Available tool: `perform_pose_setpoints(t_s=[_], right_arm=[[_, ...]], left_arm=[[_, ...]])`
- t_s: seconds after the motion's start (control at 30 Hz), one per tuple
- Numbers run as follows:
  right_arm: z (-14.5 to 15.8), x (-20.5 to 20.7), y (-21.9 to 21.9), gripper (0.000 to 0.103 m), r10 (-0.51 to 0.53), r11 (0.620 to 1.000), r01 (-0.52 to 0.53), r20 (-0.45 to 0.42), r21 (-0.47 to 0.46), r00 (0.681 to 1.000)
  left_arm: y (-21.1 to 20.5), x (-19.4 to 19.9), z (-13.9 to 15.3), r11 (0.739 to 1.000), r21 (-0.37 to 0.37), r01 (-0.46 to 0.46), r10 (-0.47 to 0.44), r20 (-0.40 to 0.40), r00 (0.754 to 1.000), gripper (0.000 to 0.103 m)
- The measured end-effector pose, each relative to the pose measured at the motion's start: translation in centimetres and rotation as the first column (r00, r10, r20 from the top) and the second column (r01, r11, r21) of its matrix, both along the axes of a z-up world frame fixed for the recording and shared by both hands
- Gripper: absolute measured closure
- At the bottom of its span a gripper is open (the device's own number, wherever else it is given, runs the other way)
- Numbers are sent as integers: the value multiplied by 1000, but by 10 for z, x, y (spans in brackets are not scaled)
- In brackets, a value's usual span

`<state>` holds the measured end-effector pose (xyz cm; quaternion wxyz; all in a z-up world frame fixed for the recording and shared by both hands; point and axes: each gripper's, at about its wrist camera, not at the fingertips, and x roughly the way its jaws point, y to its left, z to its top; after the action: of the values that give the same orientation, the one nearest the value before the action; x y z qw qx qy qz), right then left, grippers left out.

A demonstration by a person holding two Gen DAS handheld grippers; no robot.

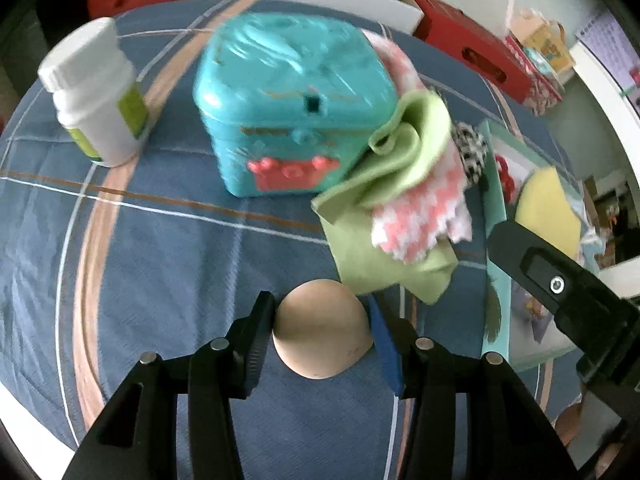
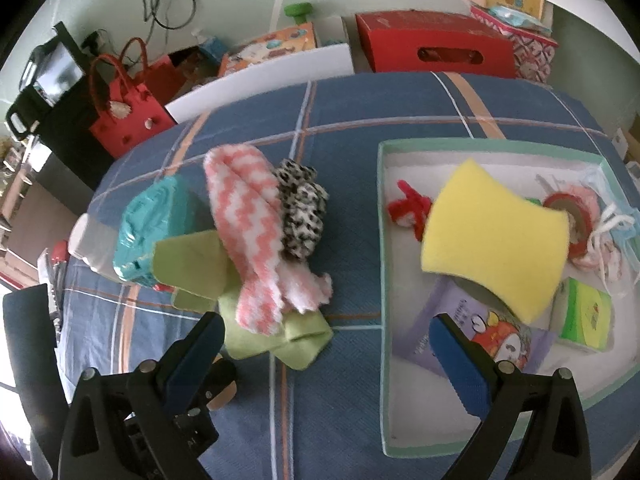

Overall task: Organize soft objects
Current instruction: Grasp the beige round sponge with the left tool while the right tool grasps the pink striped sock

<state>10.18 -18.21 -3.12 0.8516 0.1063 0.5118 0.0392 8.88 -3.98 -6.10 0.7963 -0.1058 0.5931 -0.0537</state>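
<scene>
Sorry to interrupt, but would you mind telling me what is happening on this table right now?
A person is sorting soft items with two handheld tongs. The left tongs are closed on a beige egg-shaped object above the blue plaid tablecloth. The right tongs are open and hold nothing, beside a shallow green-rimmed box that already has a yellow sponge in it. A green cloth, a pink-and-white cloth and a leopard-print scrunchie lie piled outside it, next to a teal toy chest.

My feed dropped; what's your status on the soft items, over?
Left gripper shut on beige ball. Right gripper open, holding nothing. Yellow sponge in tray. Cloth pile on table beside teal box.
</scene>
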Motion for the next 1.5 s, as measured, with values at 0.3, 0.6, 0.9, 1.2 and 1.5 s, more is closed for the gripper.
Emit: perform_pose_setpoints(t_s=[0.3, 0.6, 0.9, 1.2, 1.5], right_arm=[[12, 8, 21, 5, 79, 996, -83, 105, 34, 991], [16, 16, 34, 22, 123, 991, -131, 173, 33, 977], [11, 37, 35, 43, 116, 992, -123, 179, 28, 977], [3, 52, 42, 56, 119, 991, -126, 144, 40, 982], [-6, 60, 52, 59, 126, 992, -128, 118, 13, 985]], left_arm=[[30, 8, 19, 994, -2, -110, 110, 72, 991, 53], [59, 17, 23, 979, 0, -204, 204, 94, 975, 53], [103, 25, 32, 958, -6, -285, 284, 123, 951, 53], [105, 18, 36, 958, -17, -287, 286, 125, 950, 53], [98, 17, 31, 959, -21, -283, 284, 120, 951, 53]])
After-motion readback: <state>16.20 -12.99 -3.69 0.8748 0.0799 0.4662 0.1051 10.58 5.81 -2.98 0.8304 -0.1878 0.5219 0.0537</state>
